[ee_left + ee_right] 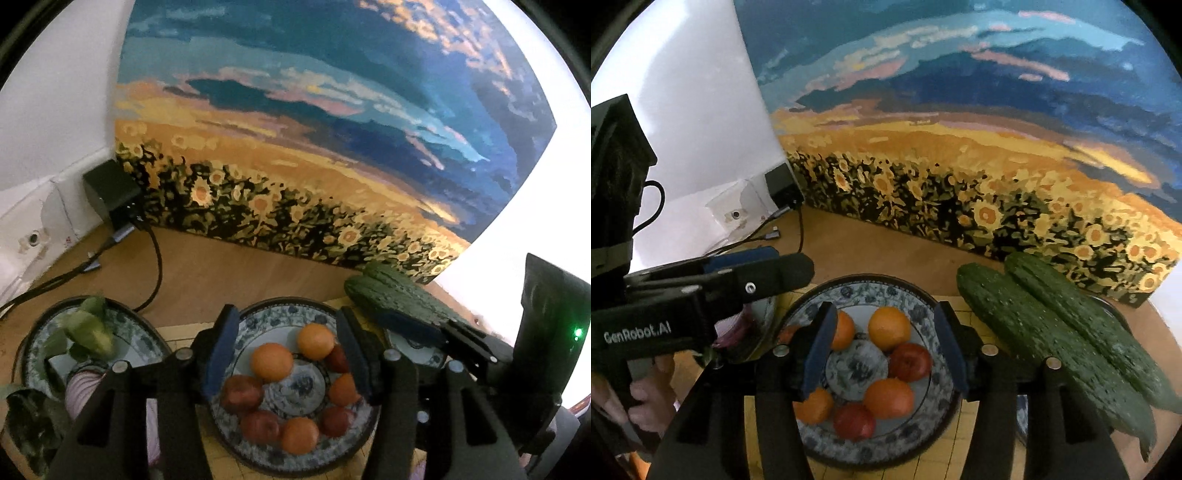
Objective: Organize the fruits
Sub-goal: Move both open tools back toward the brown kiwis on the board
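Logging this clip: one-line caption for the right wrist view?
Open right hand-held gripper above a patterned plate of oranges and red fruits, two cucumbers alongside.

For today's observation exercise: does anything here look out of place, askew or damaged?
The fruit plate looks tidy, with oranges and red fruit ringed round its centre. The oddity is the cucumbers: they overhang the right plate. Both grippers, left and right, are open and empty.

The wooden counter (229, 273) carries a yellow gridded mat (971, 317), on which a blue-patterned plate (923, 432) sits. A second patterned plate (142, 328) stands to its left, perhaps partly on the mat. At the back rest a sunflower painting (960, 206), a black adapter (110, 192) and its cables (157, 273).
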Action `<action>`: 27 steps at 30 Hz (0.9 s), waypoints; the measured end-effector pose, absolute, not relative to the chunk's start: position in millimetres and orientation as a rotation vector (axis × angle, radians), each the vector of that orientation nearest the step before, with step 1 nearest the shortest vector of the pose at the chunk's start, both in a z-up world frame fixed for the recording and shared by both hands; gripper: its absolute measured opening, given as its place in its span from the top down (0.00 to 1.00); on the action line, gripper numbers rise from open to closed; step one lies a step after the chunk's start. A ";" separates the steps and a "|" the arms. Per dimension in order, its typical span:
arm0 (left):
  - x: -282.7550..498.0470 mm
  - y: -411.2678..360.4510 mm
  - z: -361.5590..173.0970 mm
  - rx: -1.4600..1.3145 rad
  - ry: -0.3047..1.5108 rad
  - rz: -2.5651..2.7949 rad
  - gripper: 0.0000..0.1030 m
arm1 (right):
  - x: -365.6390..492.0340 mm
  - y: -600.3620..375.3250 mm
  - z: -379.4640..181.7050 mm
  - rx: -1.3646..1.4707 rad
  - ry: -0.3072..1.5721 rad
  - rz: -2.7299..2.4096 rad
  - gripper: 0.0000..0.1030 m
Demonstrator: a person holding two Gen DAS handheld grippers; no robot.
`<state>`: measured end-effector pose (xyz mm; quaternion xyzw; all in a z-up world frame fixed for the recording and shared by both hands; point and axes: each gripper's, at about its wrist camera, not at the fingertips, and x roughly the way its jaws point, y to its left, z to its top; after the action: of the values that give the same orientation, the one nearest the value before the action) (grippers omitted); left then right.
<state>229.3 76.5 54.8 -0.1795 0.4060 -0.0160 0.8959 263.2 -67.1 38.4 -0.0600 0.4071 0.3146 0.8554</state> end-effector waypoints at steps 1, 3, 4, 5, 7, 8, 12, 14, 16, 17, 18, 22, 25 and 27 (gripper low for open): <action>226.8 76.2 56.9 -0.372 0.839 -0.032 0.39 | 259.1 -69.9 40.3 -0.126 0.855 0.661 0.46; 220.6 74.7 61.2 -0.372 0.830 -0.030 0.35 | 252.6 -74.6 42.3 -0.124 0.855 0.657 0.46; 217.0 73.6 63.2 -0.371 0.825 -0.028 0.33 | 248.0 -78.2 43.4 -0.121 0.855 0.655 0.46; 213.3 73.0 65.1 -0.370 0.821 -0.027 0.31 | 244.7 -80.4 43.5 -0.118 0.856 0.654 0.46; 205.0 71.6 68.1 -0.368 0.819 -0.026 0.30 | 237.7 -83.6 43.0 -0.112 0.858 0.652 0.45; 201.6 70.7 68.6 -0.368 0.820 -0.024 0.29 | 234.5 -85.1 43.1 -0.110 0.860 0.651 0.45; 185.0 68.1 66.7 -0.367 0.832 -0.013 0.28 | 217.9 -89.5 42.4 -0.101 0.873 0.649 0.45; 175.2 67.4 62.7 -0.369 0.843 -0.011 0.28 | 210.0 -92.1 40.0 -0.098 0.883 0.649 0.45; 165.6 66.0 55.7 -0.373 0.865 -0.008 0.27 | 202.7 -93.8 35.0 -0.093 0.899 0.646 0.45; 162.6 64.6 51.9 -0.371 0.876 -0.008 0.27 | 199.5 -94.1 31.3 -0.089 0.909 0.646 0.45; 156.8 62.5 46.3 -0.366 0.894 -0.006 0.27 | 197.1 -94.2 28.8 -0.086 0.916 0.644 0.45; 137.0 56.3 28.1 -0.365 0.949 -0.006 0.27 | 180.8 -100.3 12.8 -0.070 0.970 0.646 0.45; 120.0 51.3 15.3 -0.382 0.986 -0.004 0.27 | 169.8 -105.0 1.5 -0.056 1.012 0.654 0.45; 108.7 46.3 7.8 -0.397 1.005 -0.025 0.28 | 164.4 -106.8 -6.1 -0.056 1.037 0.655 0.45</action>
<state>108.7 46.3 7.8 -0.1889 0.4783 -0.0118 0.8575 164.3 -106.8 -6.1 -0.0264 0.4866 0.3074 0.8173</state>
